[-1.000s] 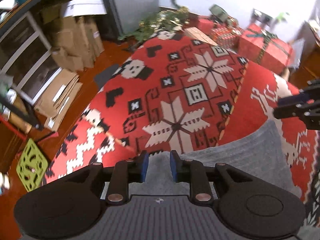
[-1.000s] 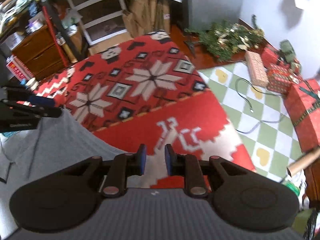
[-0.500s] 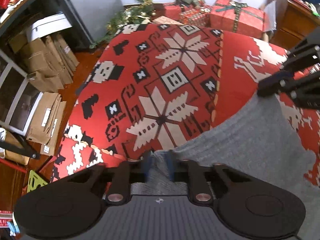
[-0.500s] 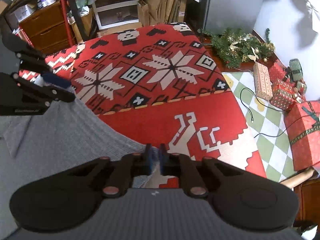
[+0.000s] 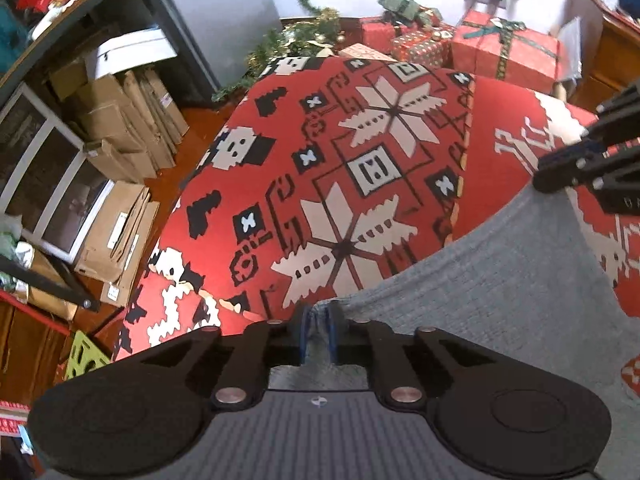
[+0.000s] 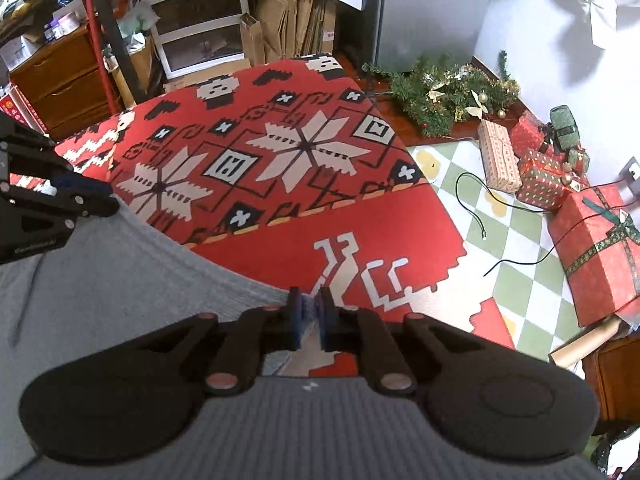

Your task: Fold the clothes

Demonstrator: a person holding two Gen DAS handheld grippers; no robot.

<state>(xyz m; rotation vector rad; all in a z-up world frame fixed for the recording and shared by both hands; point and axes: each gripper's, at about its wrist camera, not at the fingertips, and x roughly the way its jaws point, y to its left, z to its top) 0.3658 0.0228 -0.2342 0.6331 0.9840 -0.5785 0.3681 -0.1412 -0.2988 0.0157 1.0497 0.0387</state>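
Both wrist views look steeply down, close above the red blanket [image 5: 360,184]; both share it.

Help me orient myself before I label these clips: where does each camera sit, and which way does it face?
Left wrist: sits on the left gripper, looking forward over the grey garment it pinches, toward the cardboard boxes; right gripper at the right edge.
Right wrist: sits on the right gripper, clamped on the garment's edge, facing the wrapped presents; left gripper at the left edge.
Shared: garment, red patterned blanket, presents.
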